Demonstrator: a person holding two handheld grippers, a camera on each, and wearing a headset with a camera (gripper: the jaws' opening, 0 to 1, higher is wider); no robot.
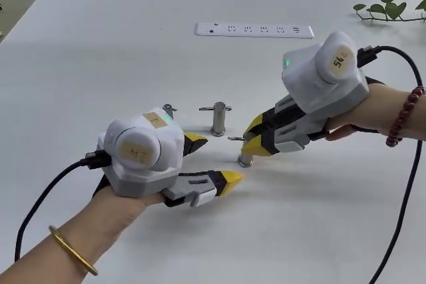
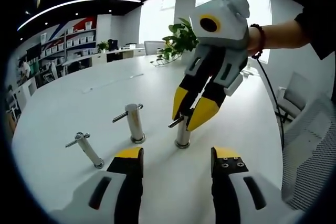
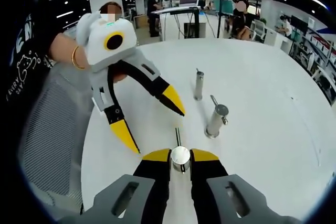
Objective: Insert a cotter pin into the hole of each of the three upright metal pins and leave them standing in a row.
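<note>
Worktop [image 1: 100,44]: white. A power strip [image 1: 254,30] lies at the far edge and a plant [image 1: 393,1] sits at the far right, both well apart from the work.

Your left hand [image 1: 116,207], gold bangle [image 1: 70,251] on the wrist, comes in from the lower left. The left gripper [image 1: 214,159] lies low and points right. Its fingers are spread wide and hold nothing.

Pin 1 [image 2: 88,149]: leftmost, cotter pin [image 2: 73,141] through its top. In the head view the left gripper's body hides most of it.

Pin 2 [image 1: 218,119]: upright in the middle, standing free, cotter pin [image 1: 214,108] across its top.

Pin 3 [image 1: 245,159]: nearest you, upright, base on the worktop. A cotter pin [image 1: 235,138] sticks out of its top to the left. The open left fingers are just beside this pin and not touching it.

The right gripper [image 1: 258,136] slants down and leftward onto pin 3. In the right gripper view its fingers are clamped on the round top of pin 3, 1 on each side. Your right hand [image 1: 373,114], bead bracelet [image 1: 403,118] on the wrist, reaches in from the right edge.

A black cable trails from each gripper: 1 [image 1: 40,204] to the lower left, 1 [image 1: 413,164] down the right.
</note>
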